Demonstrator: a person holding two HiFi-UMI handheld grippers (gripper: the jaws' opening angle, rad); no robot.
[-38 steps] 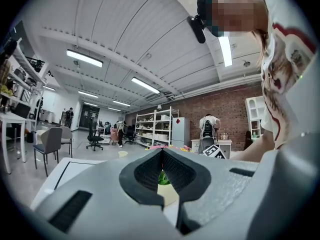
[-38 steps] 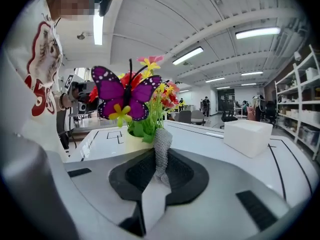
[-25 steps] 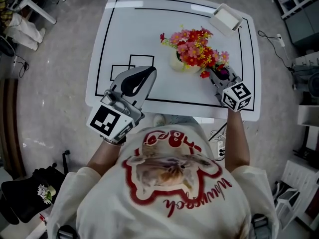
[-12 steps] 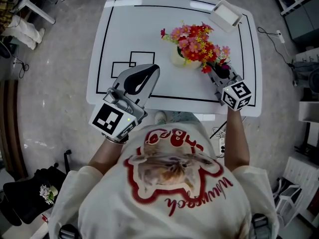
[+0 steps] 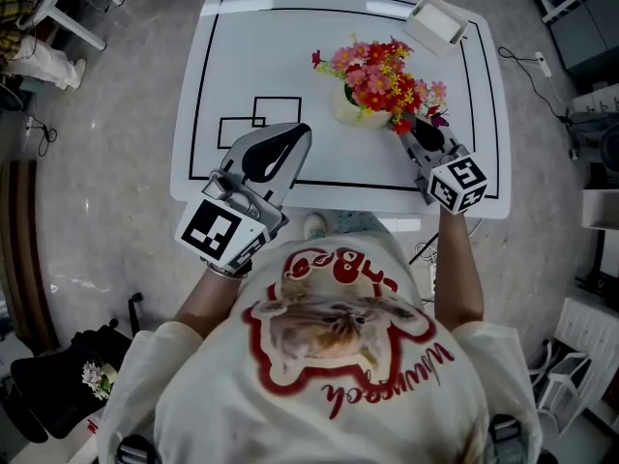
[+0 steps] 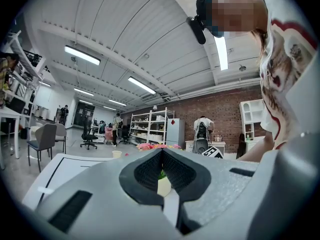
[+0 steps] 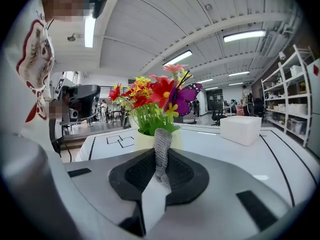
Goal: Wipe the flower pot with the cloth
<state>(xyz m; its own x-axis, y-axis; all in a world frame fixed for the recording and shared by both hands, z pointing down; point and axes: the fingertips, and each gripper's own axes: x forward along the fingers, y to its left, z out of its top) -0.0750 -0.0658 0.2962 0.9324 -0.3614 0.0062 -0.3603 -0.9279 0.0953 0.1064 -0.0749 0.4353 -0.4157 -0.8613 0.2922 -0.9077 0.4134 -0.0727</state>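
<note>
My right gripper (image 7: 161, 153) pinches grey knit cloth (image 7: 161, 138) by the cream flower pot (image 7: 142, 141), centre frame. Left gripper (image 6: 162, 152) closed, empty.

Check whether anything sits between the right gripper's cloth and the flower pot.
Nothing visible does. The right gripper is shut on the grey cloth, and the cream flower pot stands straight ahead of it; the flowers only overhang from above.
</note>
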